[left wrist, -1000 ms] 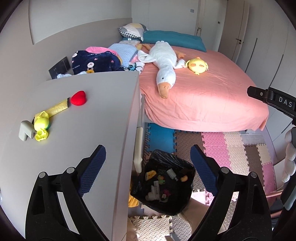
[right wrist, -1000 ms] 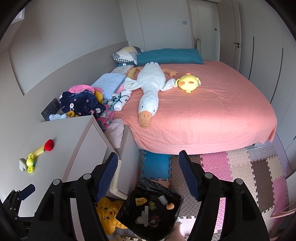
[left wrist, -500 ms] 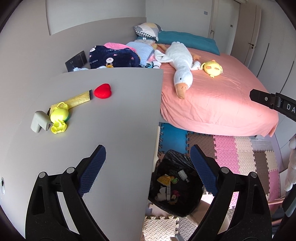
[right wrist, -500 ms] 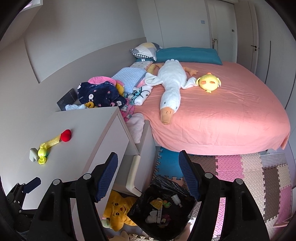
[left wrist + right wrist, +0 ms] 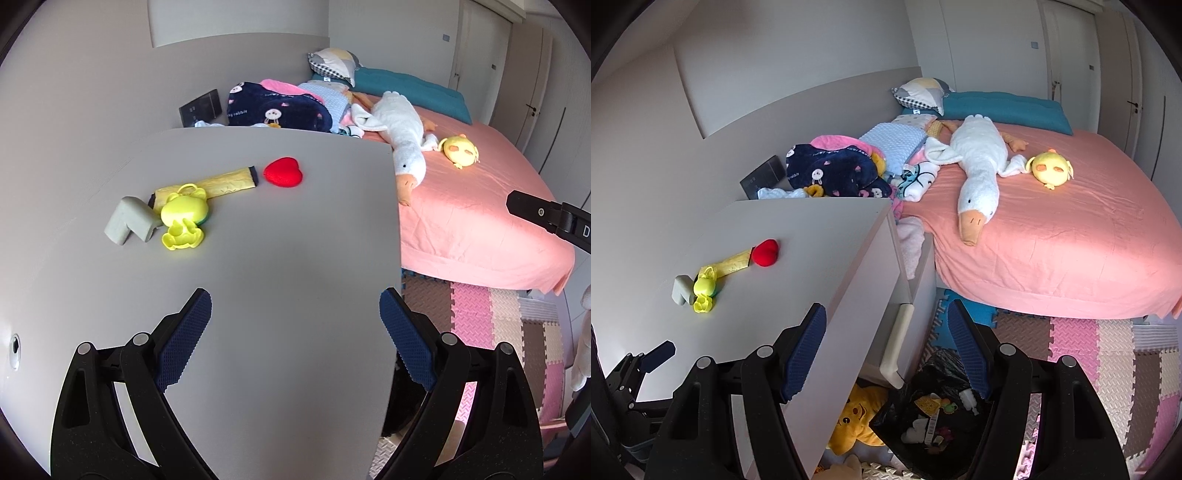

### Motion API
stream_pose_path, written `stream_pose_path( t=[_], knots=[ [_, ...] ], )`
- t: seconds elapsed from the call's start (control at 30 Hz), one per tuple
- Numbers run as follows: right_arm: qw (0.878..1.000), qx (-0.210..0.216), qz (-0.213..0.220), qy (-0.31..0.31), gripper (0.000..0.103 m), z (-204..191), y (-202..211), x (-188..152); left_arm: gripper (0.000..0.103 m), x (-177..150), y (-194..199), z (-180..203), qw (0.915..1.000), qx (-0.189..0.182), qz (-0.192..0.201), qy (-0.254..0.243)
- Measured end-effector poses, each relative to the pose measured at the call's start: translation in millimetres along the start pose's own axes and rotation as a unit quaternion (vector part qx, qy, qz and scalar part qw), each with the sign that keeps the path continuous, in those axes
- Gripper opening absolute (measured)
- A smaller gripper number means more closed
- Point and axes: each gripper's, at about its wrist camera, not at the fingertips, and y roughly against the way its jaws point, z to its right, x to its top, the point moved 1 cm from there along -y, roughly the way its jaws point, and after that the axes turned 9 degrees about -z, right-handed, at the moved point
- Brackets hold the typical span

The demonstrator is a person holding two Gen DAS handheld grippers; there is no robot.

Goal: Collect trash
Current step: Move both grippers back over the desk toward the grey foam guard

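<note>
The pink bed (image 5: pixel 1052 236) fills the right half of both views, with the long white plush goose (image 5: pixel 975 173) and a small yellow plush chick (image 5: pixel 1051 171) lying on it. The grey counter (image 5: pixel 280 280) takes up the left and centre of the left wrist view. Over the last second this view has swung from the floor up onto the counter top: the black trash bag (image 5: pixel 938 417), which sat between the left tongs a second ago, has slid to a dark sliver at the lower right edge of the counter, while the litter on the counter has grown larger and drifted toward the middle. I read this as a drop just finished and a reach for the next piece beginning.

The left tongs (image 5: pixel 295 332) are spread wide and hold nothing, low in the frame over bare counter. The right tongs (image 5: pixel 886 350) are also wide and empty, at the bottom centre of their view, above the counter's edge and the trash bag, which sits on the foam floor mats (image 5: pixel 1108 362) and already holds scraps.

The remaining pieces lie in a loose row in the upper left of the left wrist view, well apart from the tongs: a grey corner guard (image 5: pixel 129 219), touching a yellow frog toy (image 5: pixel 184 218), which overlaps a yellow wrapper (image 5: pixel 221 182); just beside the wrapper's end lies a red heart (image 5: pixel 283 172). The frog toy and corner guard are the closest to the left tongs.
</note>
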Motion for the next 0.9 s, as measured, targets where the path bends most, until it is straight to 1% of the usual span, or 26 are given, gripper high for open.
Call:
stream_pose_path(
  t=[0.4, 0.63, 0.77, 0.9],
  knots=[
    [0.999, 0.017, -0.024, 0.043, 0.069, -56.4, -34.0, 4.3, 0.089, -0.9, -6.4, -63.6, 0.9987, 0.025, 0.000, 0.045],
    [0.997, 0.025, -0.039, 0.058, 0.069, -82.5, -58.3, 11.0, 0.089, 4.1, -15.4, -97.8, 0.9971, 0.037, -0.004, 0.066],
    [0.996, 0.028, -0.046, 0.066, 0.069, -93.7, -72.1, 15.1, 0.089, 4.5, -22.0, -115.8, 0.9961, 0.033, -0.008, 0.081],
    [0.995, 0.029, -0.052, 0.074, 0.069, -103.5, -86.2, 19.3, 0.089, 8.7, -29.4, -131.0, 0.9950, 0.040, -0.010, 0.091]
  ],
)
